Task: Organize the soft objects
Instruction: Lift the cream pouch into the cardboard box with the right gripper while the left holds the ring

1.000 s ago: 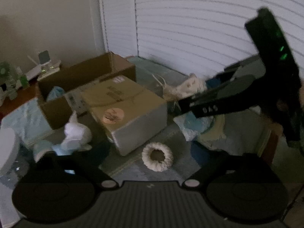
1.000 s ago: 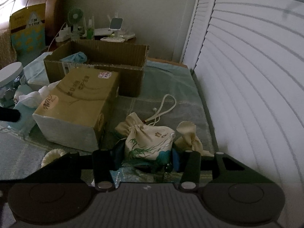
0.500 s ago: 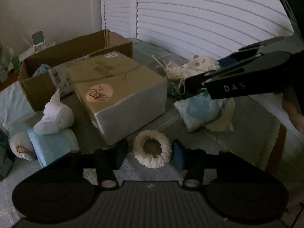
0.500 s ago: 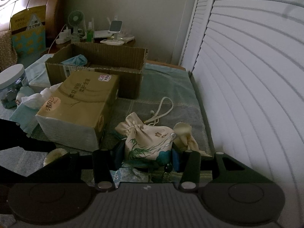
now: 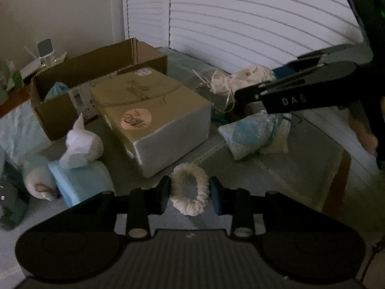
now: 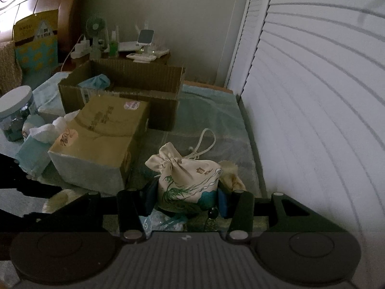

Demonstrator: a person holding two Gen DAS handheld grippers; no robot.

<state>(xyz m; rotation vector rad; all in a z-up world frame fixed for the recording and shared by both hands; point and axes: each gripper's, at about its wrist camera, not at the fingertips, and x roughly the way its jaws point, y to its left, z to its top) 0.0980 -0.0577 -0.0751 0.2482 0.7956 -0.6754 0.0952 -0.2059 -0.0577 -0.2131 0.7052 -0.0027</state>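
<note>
My left gripper (image 5: 190,193) is shut on a fluffy white ring (image 5: 190,189), squeezed to an oval between the pads. My right gripper (image 6: 186,198) is shut on a cream drawstring pouch (image 6: 189,180) with a green and blue print, held off the bed; both show in the left wrist view, the gripper (image 5: 245,101) and the pouch (image 5: 240,78). An open cardboard box (image 6: 134,79) stands behind, with a blue soft item (image 6: 95,82) inside. A clear bag with blue cloth (image 5: 255,132) lies under the right gripper.
A closed tan box (image 5: 149,110) sits mid-bed. A white tissue tuft (image 5: 79,144) tops a blue pack (image 5: 79,183) at the left. A lidded jar (image 6: 15,110) stands far left. Slatted shutters (image 6: 312,96) line the right. A nightstand (image 6: 120,50) holds small items.
The left gripper moved onto the white ring and closed on it, squeezing it narrower. The right gripper kept hold of the pouch and barely moved.
</note>
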